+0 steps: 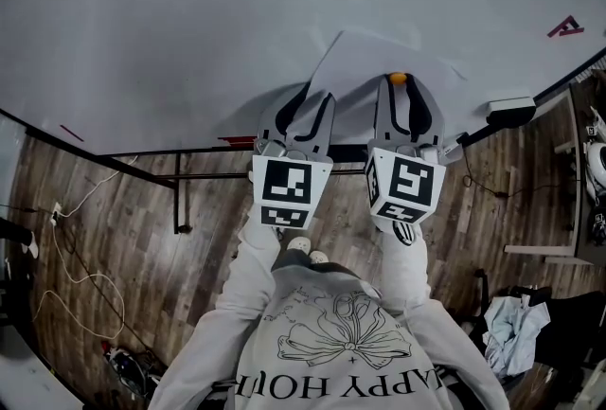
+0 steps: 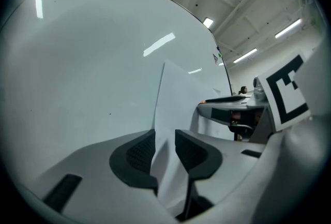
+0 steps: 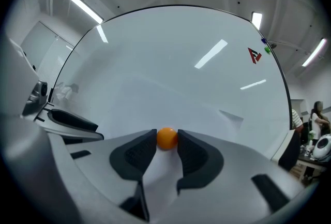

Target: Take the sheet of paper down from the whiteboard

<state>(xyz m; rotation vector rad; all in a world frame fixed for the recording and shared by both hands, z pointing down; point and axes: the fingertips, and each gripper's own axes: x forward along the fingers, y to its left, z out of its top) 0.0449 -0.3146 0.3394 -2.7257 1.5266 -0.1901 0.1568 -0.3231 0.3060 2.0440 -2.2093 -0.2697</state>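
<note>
A white sheet of paper (image 1: 360,62) hangs on the whiteboard (image 1: 189,20), with a small orange magnet (image 1: 398,78) on its lower part. My right gripper (image 1: 399,86) is shut on that magnet (image 3: 167,137), both pads touching it against the sheet (image 3: 170,99). My left gripper (image 1: 311,101) is at the sheet's left edge. In the left gripper view that edge (image 2: 173,99) is lifted off the board and runs through the gap of the left gripper (image 2: 165,149), whose pads stand apart from it, open.
A red mark (image 1: 565,26) sits far right on the board. An eraser (image 1: 511,105) lies on the board's tray. Below are the black stand bars (image 1: 180,190), cables (image 1: 85,276) on the wood floor and a cloth heap (image 1: 511,328). The sheet's right corner (image 3: 232,114) is folded.
</note>
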